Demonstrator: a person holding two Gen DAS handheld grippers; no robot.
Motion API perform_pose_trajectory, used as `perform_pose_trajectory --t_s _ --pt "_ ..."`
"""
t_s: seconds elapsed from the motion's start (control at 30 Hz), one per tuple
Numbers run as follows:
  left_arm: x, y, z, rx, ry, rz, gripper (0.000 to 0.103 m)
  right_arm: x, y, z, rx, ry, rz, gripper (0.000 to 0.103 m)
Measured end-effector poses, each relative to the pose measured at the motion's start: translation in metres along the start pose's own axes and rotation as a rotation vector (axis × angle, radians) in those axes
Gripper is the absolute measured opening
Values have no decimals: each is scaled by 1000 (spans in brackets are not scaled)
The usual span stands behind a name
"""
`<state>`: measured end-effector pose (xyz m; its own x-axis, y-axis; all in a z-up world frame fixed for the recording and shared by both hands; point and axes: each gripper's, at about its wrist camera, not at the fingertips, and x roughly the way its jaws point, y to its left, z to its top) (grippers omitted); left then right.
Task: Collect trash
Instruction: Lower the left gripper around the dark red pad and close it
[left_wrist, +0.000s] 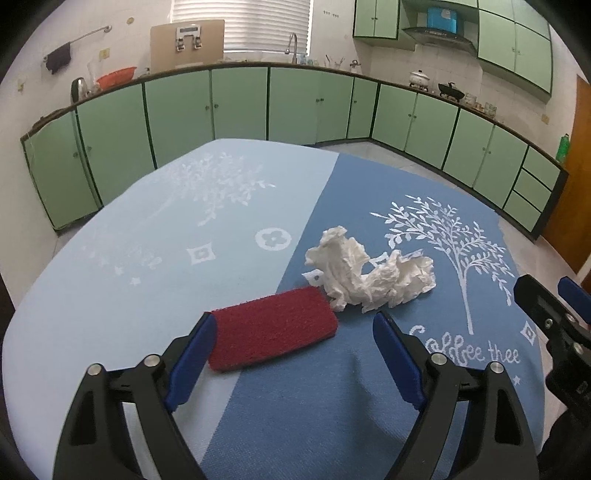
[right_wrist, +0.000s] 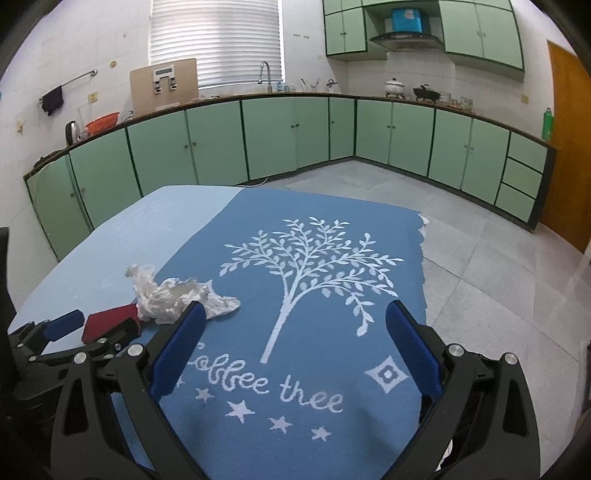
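Note:
A crumpled white tissue (left_wrist: 369, 273) lies on the blue tablecloth (left_wrist: 147, 240), just beyond a dark red scouring pad (left_wrist: 273, 328). My left gripper (left_wrist: 295, 321) is open and empty; its left finger touches the pad's near end, and the tissue lies a little beyond its fingertips. In the right wrist view the tissue (right_wrist: 173, 295) and the pad (right_wrist: 109, 319) lie to the left. My right gripper (right_wrist: 295, 310) is open and empty over the tree print, with the tissue just by its left fingertip.
The table's right edge (right_wrist: 423, 258) drops to a grey tiled floor (right_wrist: 480, 277). Green kitchen cabinets (right_wrist: 277, 136) line the far walls. My right gripper also shows at the right edge of the left wrist view (left_wrist: 554, 314).

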<state>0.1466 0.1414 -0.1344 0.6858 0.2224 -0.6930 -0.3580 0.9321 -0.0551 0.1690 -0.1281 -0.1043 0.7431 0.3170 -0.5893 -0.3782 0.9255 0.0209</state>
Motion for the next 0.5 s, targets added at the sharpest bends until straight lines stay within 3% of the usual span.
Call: perform_pose_trajectory --t_s 0.13,0.5 --pt "-1 5 -1 -13 -4 16 84 1 2 -2 -15 7 -1 95" --pt "20 15 -1 -60 77 64 85 7 4 -5 -13 25 13 95"
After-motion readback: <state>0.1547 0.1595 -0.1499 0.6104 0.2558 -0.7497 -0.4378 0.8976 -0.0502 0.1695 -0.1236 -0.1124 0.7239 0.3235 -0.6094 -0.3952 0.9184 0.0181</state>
